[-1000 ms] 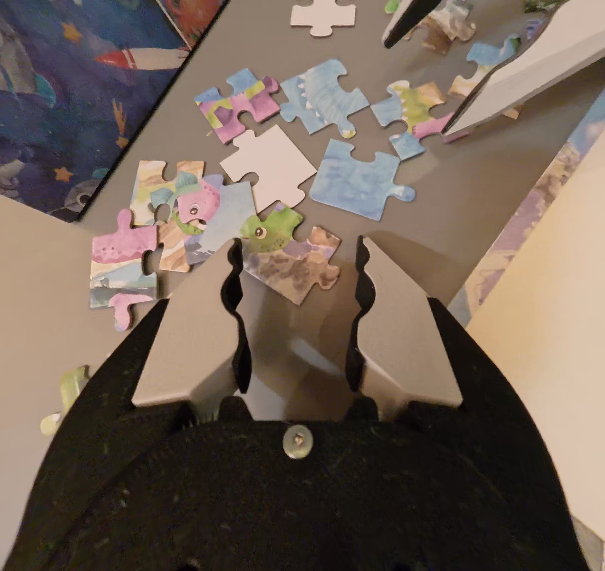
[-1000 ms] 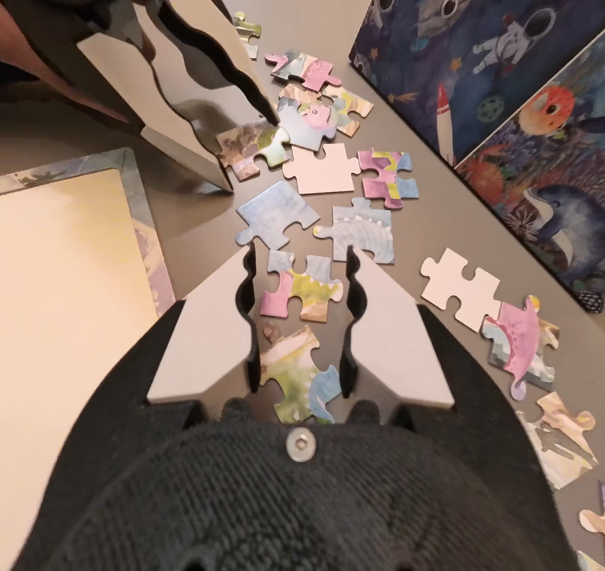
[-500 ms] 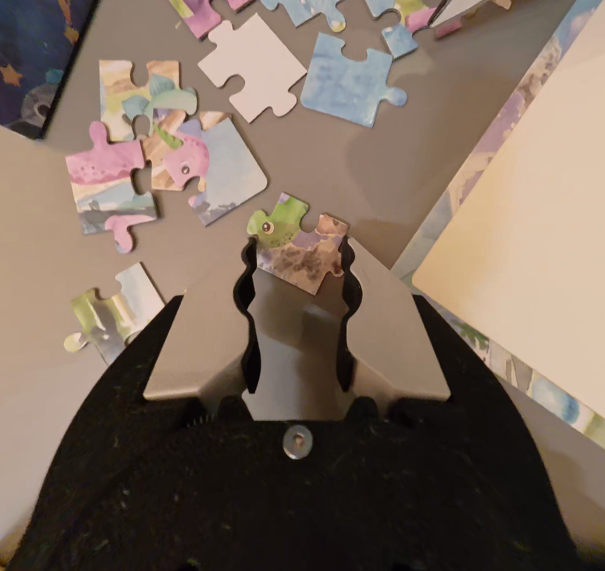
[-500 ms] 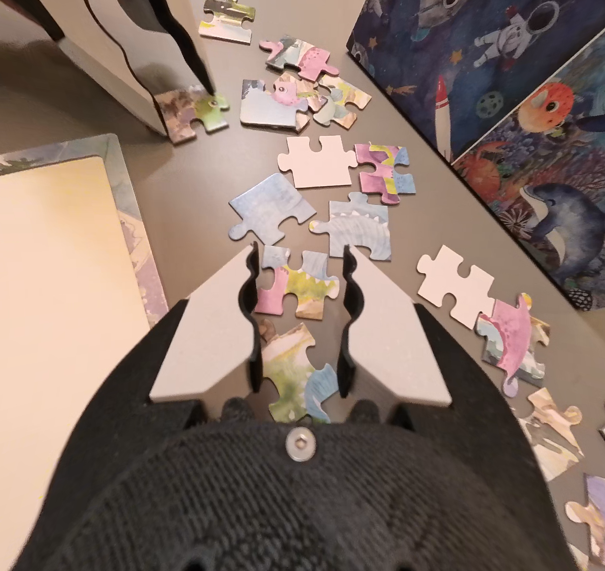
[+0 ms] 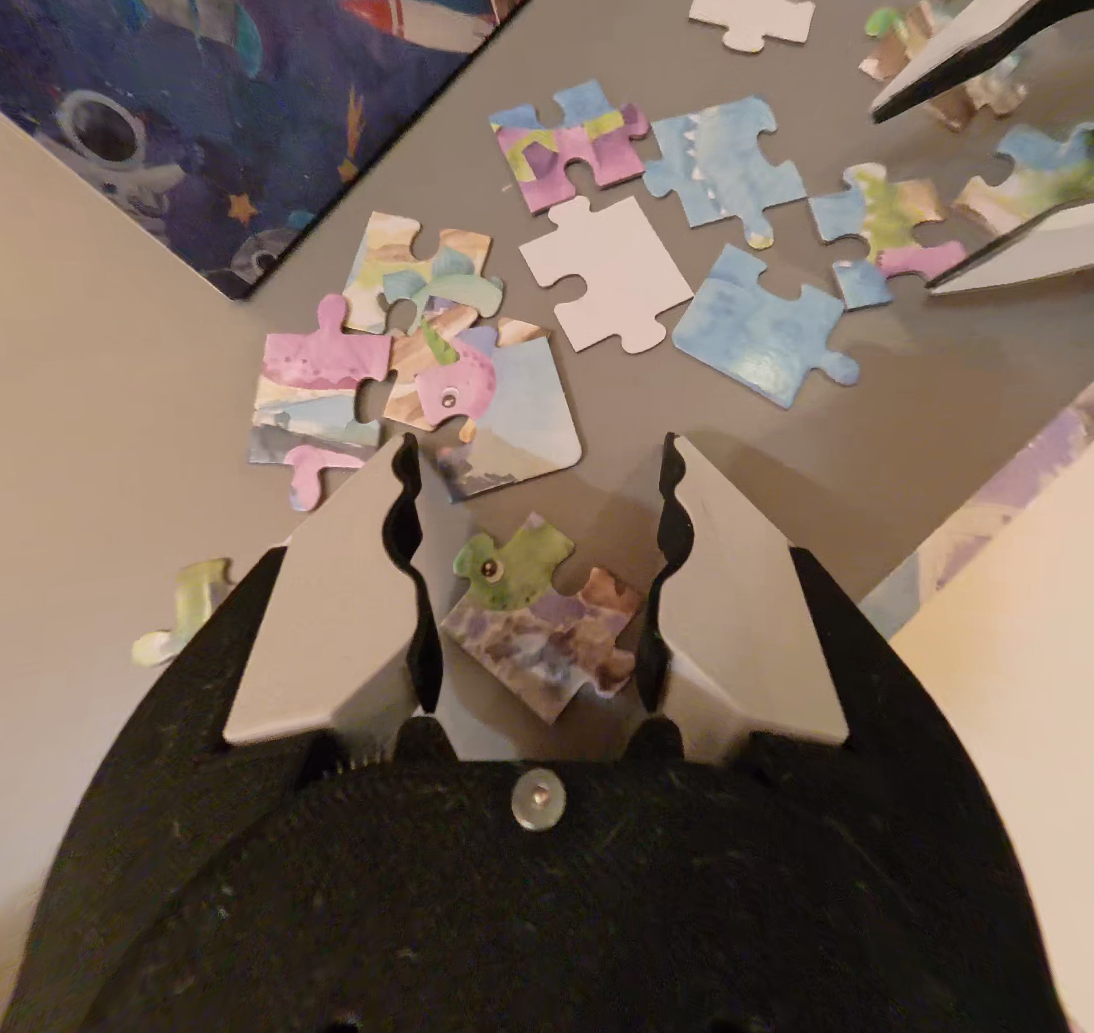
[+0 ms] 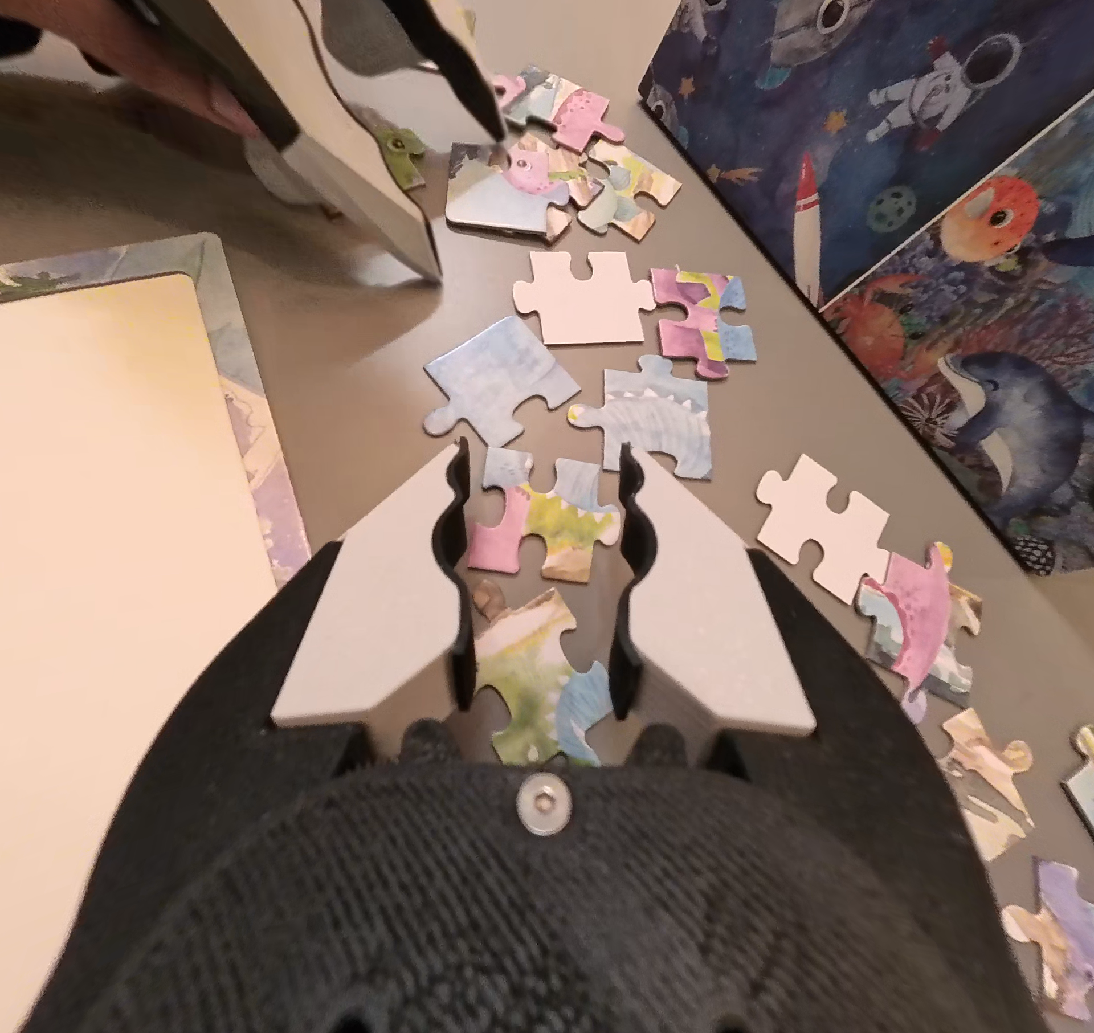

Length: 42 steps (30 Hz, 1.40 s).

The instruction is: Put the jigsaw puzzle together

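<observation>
Jaws of the left gripper (image 5: 536,448) stand wide apart — the green-headed puzzle piece (image 5: 536,614) lies loose between them on the grey table (image 5: 740,472). Right gripper (image 6: 541,454) is narrowly open, holding nothing — a pink-green piece (image 6: 541,522) lies between its fingers.

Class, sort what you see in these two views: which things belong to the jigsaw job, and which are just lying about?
Belongs to the job:
- green-headed piece, lying between the open left gripper fingers
- pink-and-green piece between the open right gripper fingers
- puzzle tray
- blank face-down piece
- blue pieces

Lying about:
- space picture board
- sea-creature picture board
</observation>
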Each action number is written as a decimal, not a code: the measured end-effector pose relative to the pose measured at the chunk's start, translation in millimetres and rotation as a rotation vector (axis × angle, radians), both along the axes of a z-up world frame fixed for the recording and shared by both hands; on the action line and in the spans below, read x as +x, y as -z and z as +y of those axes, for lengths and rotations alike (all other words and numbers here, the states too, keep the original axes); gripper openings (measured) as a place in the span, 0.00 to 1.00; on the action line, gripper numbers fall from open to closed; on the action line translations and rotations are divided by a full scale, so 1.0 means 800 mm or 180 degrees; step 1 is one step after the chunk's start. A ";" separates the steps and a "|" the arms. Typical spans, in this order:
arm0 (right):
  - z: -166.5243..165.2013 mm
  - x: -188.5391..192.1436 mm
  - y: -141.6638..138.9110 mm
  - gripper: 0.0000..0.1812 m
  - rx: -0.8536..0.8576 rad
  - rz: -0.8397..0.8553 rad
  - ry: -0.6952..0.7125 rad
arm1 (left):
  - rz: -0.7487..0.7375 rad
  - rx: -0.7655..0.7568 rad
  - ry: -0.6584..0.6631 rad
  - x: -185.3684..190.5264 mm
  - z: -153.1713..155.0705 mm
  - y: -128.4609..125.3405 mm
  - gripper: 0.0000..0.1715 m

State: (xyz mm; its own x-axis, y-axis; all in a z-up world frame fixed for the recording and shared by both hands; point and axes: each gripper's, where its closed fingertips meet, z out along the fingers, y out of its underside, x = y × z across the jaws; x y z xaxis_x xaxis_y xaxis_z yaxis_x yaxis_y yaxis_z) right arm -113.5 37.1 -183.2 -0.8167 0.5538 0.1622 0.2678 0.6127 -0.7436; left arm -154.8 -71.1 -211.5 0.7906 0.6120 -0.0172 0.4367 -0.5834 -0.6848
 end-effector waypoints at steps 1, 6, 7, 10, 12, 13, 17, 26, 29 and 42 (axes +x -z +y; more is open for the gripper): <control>0.000 0.000 -0.001 0.27 0.0005 0.0010 -0.0003 | -0.0034 -0.0008 -0.0007 0.001 0.003 0.004 0.46; 0.000 0.000 -0.002 0.27 0.0034 0.0054 0.0000 | -0.0023 0.0181 0.0034 0.002 0.001 -0.013 0.19; 0.000 0.000 -0.002 0.27 0.0034 0.0054 0.0003 | -0.0009 0.0221 0.0018 0.000 -0.004 -0.018 0.19; 0.001 -0.001 -0.001 0.27 0.0027 0.0050 0.0007 | 0.0156 0.0270 -0.0108 -0.013 -0.028 -0.036 0.04; 0.001 -0.001 -0.002 0.27 0.0031 0.0056 0.0005 | 0.0287 0.0331 -0.0334 -0.029 -0.054 -0.050 0.08; 0.000 0.000 -0.002 0.27 0.0032 0.0060 0.0002 | 0.0282 0.0376 -0.0444 -0.035 -0.067 -0.054 0.11; -0.001 0.001 -0.001 0.27 0.0078 0.0083 -0.0014 | 0.0097 0.0734 -0.0541 -0.044 -0.082 -0.055 0.23; -0.004 0.002 -0.004 0.27 0.0093 0.0129 -0.0036 | -0.0005 0.0163 -0.0074 -0.025 -0.030 -0.001 0.33; -0.006 0.003 0.001 0.27 0.0129 0.0116 -0.0057 | -0.0025 0.0065 -0.0107 -0.027 -0.032 0.001 0.27; -0.003 0.000 -0.006 0.26 0.0076 0.0178 -0.0015 | -0.0095 0.0049 -0.0245 -0.026 -0.064 -0.009 0.29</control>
State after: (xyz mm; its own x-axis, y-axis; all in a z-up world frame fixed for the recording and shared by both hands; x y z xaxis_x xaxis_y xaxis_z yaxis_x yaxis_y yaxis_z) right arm -113.7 34.5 -178.3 -0.8086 0.5454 0.2208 0.2232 0.6315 -0.7425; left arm -175.7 -122.1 -204.3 0.7414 0.6709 0.0155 0.5001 -0.5369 -0.6795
